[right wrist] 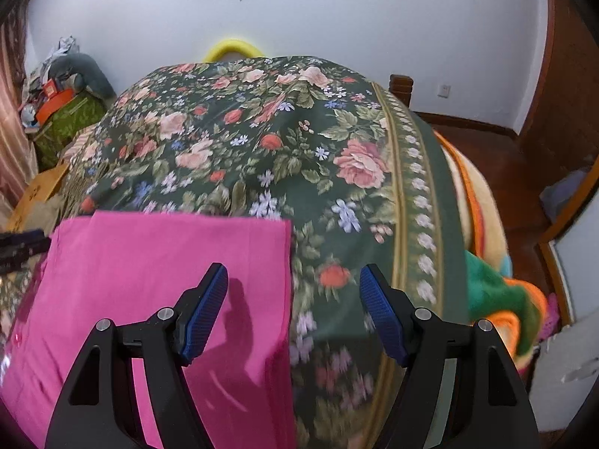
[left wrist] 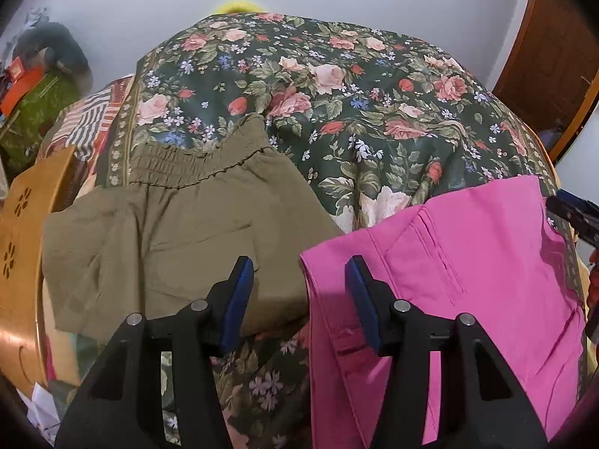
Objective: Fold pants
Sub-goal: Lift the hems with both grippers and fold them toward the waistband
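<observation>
Both tools are spread apart and holding nothing right now. The left tool (left wrist: 299, 280) hangs over the gap between two garments. Its right finger sits above the near-left edge of the pink pants (left wrist: 468, 262), its left finger over the near edge of the olive pants (left wrist: 179, 232). The right tool (right wrist: 294, 292) straddles the right edge of those same pink pants (right wrist: 157, 292), left finger over the fabric with its shadow on it, right finger over bare bedspread (right wrist: 262, 142).

So where are we? The pink pair looks pretty much folded: flat rectangle, clean straight edges, lying just ahead of and under both tools on the bed. Maybe one more fold or a bit of smoothing is left, hard to say from here. The olive pair, ahead and left of the left tool, lies in a loose, wrinkled pile with the elastic waistband at its far side. It looks roughly folded too, but I can't tell if it counts as finished.

Further out past both pairs it's just floral bedspread, then the wall (right wrist: 337, 18).
</observation>
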`<state>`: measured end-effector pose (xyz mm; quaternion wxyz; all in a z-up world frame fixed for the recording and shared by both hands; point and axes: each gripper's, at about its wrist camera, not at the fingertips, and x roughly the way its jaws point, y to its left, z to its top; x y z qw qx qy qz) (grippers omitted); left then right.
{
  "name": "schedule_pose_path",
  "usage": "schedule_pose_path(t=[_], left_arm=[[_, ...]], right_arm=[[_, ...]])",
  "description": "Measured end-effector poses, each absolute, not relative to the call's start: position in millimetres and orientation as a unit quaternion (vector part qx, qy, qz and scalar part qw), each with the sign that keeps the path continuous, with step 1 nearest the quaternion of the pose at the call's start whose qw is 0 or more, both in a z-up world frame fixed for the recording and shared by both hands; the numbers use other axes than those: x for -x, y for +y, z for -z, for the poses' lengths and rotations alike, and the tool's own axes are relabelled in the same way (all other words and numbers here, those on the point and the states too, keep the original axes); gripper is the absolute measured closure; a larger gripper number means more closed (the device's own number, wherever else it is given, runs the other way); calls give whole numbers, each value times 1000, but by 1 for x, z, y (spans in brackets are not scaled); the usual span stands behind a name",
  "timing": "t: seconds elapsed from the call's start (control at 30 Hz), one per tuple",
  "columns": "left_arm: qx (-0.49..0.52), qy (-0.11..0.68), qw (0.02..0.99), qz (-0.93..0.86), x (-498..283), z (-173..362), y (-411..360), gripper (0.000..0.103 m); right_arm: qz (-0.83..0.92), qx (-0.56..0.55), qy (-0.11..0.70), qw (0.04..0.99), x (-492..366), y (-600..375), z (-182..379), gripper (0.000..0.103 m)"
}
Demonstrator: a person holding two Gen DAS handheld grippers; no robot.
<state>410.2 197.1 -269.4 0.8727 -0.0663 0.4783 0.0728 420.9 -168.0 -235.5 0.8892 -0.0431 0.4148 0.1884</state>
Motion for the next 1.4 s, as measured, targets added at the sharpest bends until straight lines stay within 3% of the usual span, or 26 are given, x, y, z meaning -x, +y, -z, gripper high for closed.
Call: schedule_pose_path(t=[0.17,0.27,0.37,0.43,0.47,0.5,0.53,0.77,1.1,1.4], left_arm=[[84,494,864,-55,-419,280,199,52],[102,499,860,-37,-420,284,200,62],[120,504,855,-17,-421,285,199,76],[99,504,857,-24,-422,284,192,80],[90,504,859,-27,-423,283,190,83],[75,502,861,-32,-422,282,185,90],[65,501,862,-37,-421,281,182,90],[2,454,887,-86,-409,254,170,96],[-11,369,925,-90,-391,147,158,96],[-49,353,931,-81,-332,123,136,96]], right_arm=[[-192,43,433,880,-438,-158,248,33],[-204,24,428,880,-440,-158,250,40],[-218,12,428,877,-439,-155,249,57],[-222,11,427,877,-440,-153,248,78],[-222,15,426,877,-439,-151,247,83],[-220,20,427,877,-439,-149,246,94],[-219,23,426,877,-439,-147,245,96],[-202,44,395,895,-425,-148,222,100],[-202,30,317,926,-398,-166,120,101],[-237,33,292,926,-323,-181,88,101]])
